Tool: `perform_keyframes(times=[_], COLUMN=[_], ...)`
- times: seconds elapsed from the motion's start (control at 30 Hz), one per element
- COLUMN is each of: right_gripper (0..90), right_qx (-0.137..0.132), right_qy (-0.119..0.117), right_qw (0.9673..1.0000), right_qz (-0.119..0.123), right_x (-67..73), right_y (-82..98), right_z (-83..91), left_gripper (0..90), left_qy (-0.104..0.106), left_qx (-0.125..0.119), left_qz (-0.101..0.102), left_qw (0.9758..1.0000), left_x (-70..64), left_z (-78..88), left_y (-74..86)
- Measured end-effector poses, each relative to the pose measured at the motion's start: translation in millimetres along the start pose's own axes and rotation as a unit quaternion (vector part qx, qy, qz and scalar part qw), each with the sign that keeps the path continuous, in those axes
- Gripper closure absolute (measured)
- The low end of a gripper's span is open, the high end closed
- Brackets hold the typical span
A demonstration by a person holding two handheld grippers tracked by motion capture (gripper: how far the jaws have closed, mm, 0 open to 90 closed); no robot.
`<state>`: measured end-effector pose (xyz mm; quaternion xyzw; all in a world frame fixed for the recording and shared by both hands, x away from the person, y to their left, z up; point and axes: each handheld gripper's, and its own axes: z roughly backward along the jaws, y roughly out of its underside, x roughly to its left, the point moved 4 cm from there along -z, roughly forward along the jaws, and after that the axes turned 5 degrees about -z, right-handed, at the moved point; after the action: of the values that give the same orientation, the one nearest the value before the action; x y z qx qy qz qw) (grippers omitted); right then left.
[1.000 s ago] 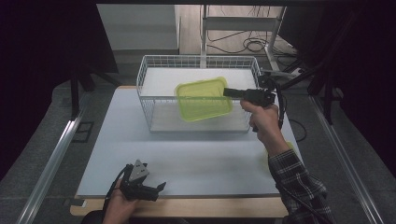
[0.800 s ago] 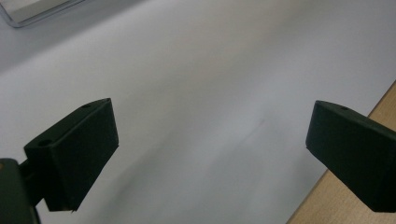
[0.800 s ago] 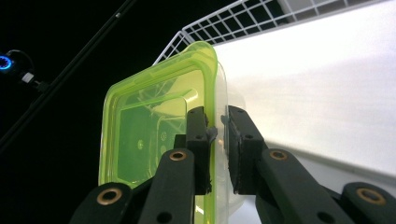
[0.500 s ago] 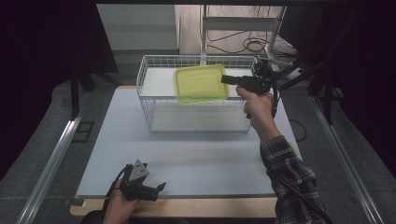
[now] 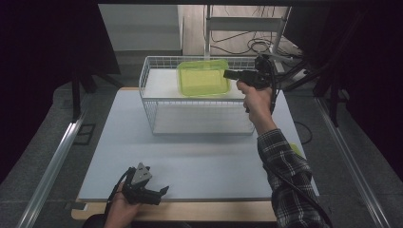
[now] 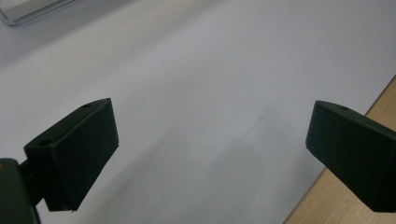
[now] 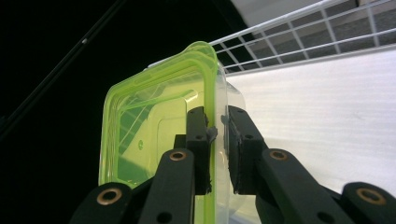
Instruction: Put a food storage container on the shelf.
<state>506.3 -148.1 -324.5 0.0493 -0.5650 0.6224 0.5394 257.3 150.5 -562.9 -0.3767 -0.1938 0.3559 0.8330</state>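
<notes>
Nearest me, at the front edge of the table (image 5: 119, 142), my left gripper (image 5: 157, 194) lay low over the white top with its jaws spread wide and nothing between them. I judged it parked there on purpose, clear of the work and ready if a second grip was needed.

Further out, my right gripper (image 5: 228, 74) reached level over the top edge of the wire basket (image 5: 147, 102), near its back right corner. It was clenched on the green tub (image 7: 154, 135), the jaws pinching one side wall, one pad inside and one outside. Gripping the thin wall rather than the whole body made sense to me, since the tub looked too wide to span. The right gripper view showed it turned on edge against the pads, though that camera rolls with the hand.

From above, the tub (image 5: 203, 77) hung in the air over the back of the basket, above its rim and touching no wire that I could see. Held out to one side by a single wall, it would tend to droop, so I kept the grip firm. The basket's white floor below looked bare, a fair place to set it down.
</notes>
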Motion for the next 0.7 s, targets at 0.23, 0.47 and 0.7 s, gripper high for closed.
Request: perform_keyframes(times=[0.23, 0.47, 0.7], right_gripper=[79.8, 79.4, 75.6], right_qx=[-0.004, -0.006, -0.009], right_qy=[0.012, 0.035, 0.074], right_qw=[0.9999, 0.9992, 0.9962], right_qz=[0.0, 0.017, 0.046], right_x=[-2.2, -3.9, -3.4], right_y=[-2.6, -2.8, -3.8], right_z=[-4.2, -8.2, -12.0], left_gripper=[2.2, 2.2, 2.2], left_qy=[0.001, 0.003, 0.004], left_qx=[0.001, 0.002, 0.003], left_qz=[0.0, -0.001, -0.002], left_qw=[1.0, 1.0, 1.0], left_x=[-0.4, -1.0, -1.3], left_z=[-0.2, -0.2, -0.3], left_y=[0.2, 0.1, 0.2])
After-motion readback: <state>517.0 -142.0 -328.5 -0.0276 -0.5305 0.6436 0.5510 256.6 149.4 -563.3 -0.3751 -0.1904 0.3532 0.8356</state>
